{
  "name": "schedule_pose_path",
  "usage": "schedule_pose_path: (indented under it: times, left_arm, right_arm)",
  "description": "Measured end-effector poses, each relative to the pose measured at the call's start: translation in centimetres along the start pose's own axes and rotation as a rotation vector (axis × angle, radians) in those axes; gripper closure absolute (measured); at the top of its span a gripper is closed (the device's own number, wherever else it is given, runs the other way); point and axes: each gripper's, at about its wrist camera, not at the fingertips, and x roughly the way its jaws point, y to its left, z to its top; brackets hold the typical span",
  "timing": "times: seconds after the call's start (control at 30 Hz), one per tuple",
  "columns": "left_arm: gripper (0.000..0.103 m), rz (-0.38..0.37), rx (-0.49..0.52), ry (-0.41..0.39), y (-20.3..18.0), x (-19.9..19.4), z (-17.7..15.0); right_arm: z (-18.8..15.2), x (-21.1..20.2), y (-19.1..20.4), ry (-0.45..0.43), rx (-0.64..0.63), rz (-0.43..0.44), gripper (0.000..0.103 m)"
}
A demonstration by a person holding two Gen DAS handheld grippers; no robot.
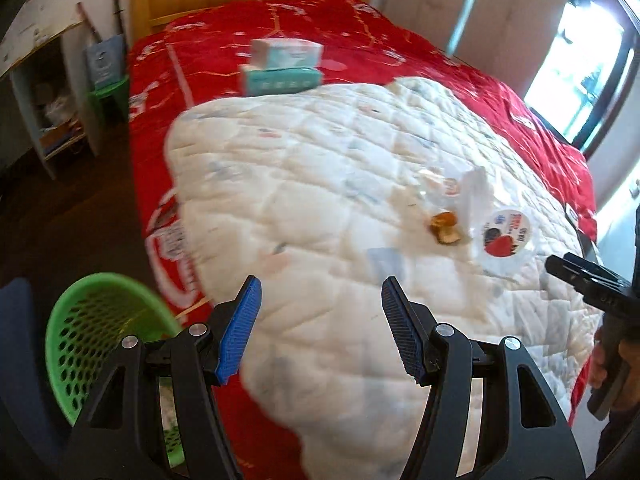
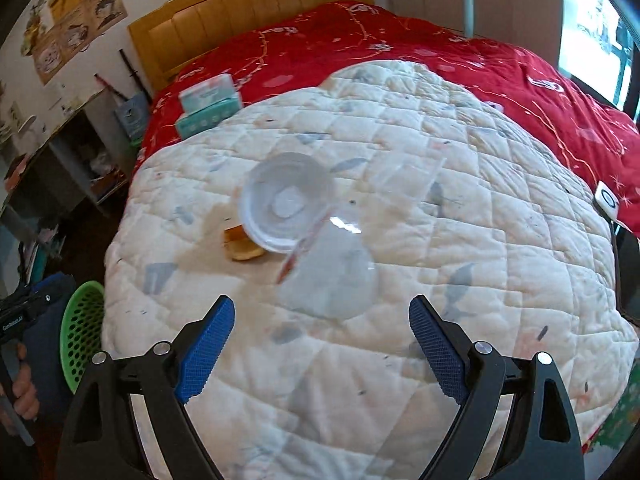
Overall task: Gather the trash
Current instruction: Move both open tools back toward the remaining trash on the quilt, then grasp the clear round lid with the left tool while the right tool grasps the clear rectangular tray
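The left tongs (image 1: 320, 320) hang wide open over the near edge of the white quilt (image 1: 304, 184), holding nothing. The right tongs (image 2: 322, 344) are spread just as wide and empty, just short of a clear plastic lid (image 2: 332, 268) lying flat on the quilt. Off the bed's left edge, low beside it, stands a green perforated basket (image 1: 92, 344). Farther in, near the quilt's middle, a clear plastic cup (image 2: 286, 202) lies on its side with a red straw (image 2: 304, 244) across it, touching a small piece of bread (image 2: 242, 246). Beyond the quilt's far edge, two stacked tissue packs (image 2: 208, 106) rest on the red bedspread (image 2: 360, 40), before the wooden headboard (image 2: 248, 4).
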Motion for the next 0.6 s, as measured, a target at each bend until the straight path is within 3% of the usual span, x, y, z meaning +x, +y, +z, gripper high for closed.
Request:
schedule_pose_path:
  times: [0.37,0.6]
  left_arm:
    - [0.041,-0.045,0.024,0.047,-5.5,4.6,2.4]
    - [0.047,-0.094,0.085,0.034,-9.2,5.9,4.1]
  right_arm:
    - [0.3,0.2,-2.4,0.004,-0.034,0.025,0.018]
    - [0.3,-0.5,-4.5,0.0,-0.044,0.032,0.018]
